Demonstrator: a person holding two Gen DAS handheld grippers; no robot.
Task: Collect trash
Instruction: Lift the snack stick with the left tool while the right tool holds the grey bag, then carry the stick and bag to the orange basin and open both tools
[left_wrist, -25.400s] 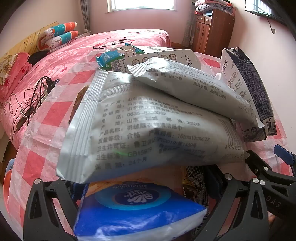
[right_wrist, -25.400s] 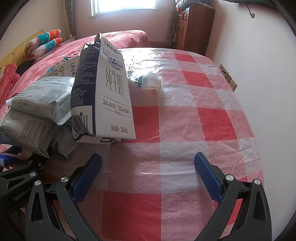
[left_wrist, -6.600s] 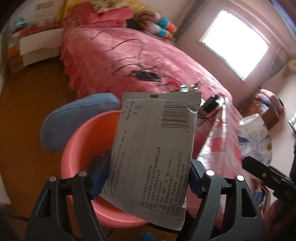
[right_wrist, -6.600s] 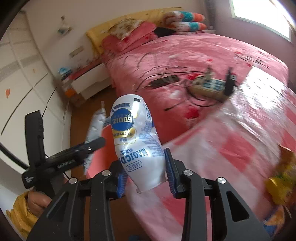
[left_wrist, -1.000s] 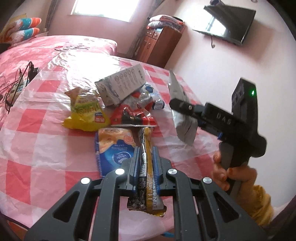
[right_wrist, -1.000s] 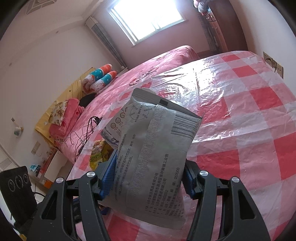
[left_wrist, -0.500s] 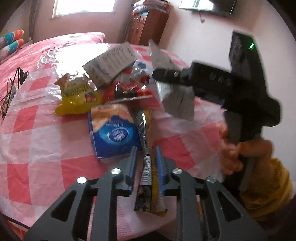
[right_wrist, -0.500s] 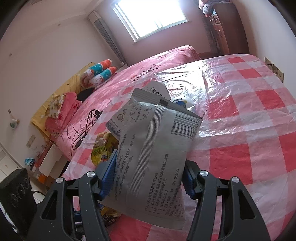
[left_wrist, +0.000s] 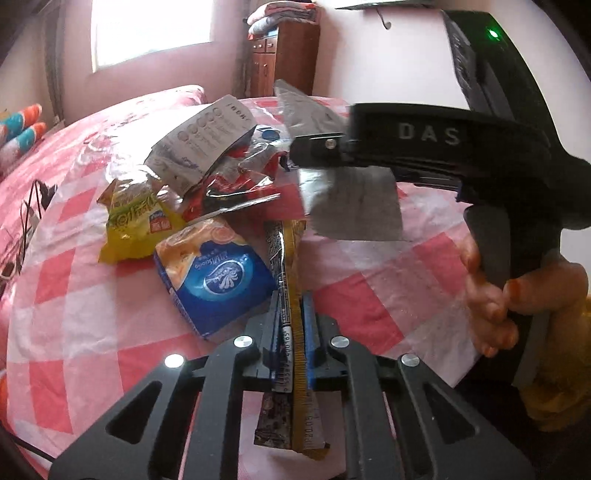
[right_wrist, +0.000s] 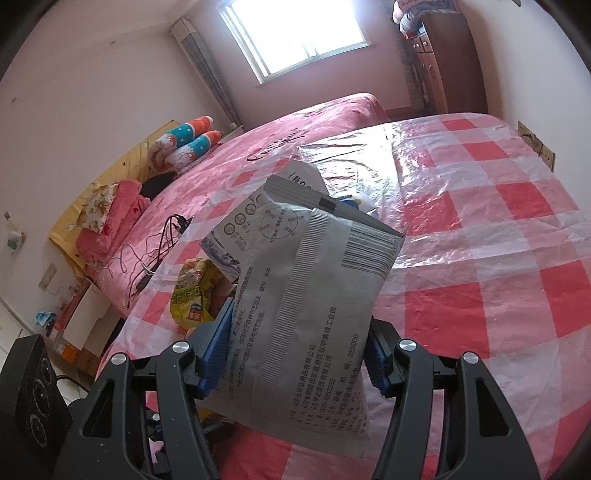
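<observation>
Looking along the left tongs (left_wrist: 290, 332), they are clenched on a thin yellow-and-dark wrapper (left_wrist: 286, 295), gripped edge-on with its tail hanging below the pads. The jaws have just been closing on it. I judge the risk is here: the hold is narrow, so the wrapper can slide out when it is lifted. At 10 o'clock, just beside it, lies a blue tissue pack (left_wrist: 214, 273); the wrapper's far end reaches toward the heap at 11 o'clock, a yellow snack bag (left_wrist: 136, 221), a red foil wrapper (left_wrist: 236, 188) and a white carton (left_wrist: 207, 144), and may drag them. At 2 o'clock the right tongs (left_wrist: 317, 147) hang close above the worktop (left_wrist: 369, 302), so the two tools can collide.

From the right view, the right tongs (right_wrist: 295, 354) grasp a grey pouch (right_wrist: 314, 295) across its width. The pouch hides most of the heap; only the snack bag shows at 9 o'clock. No bin is visible.
</observation>
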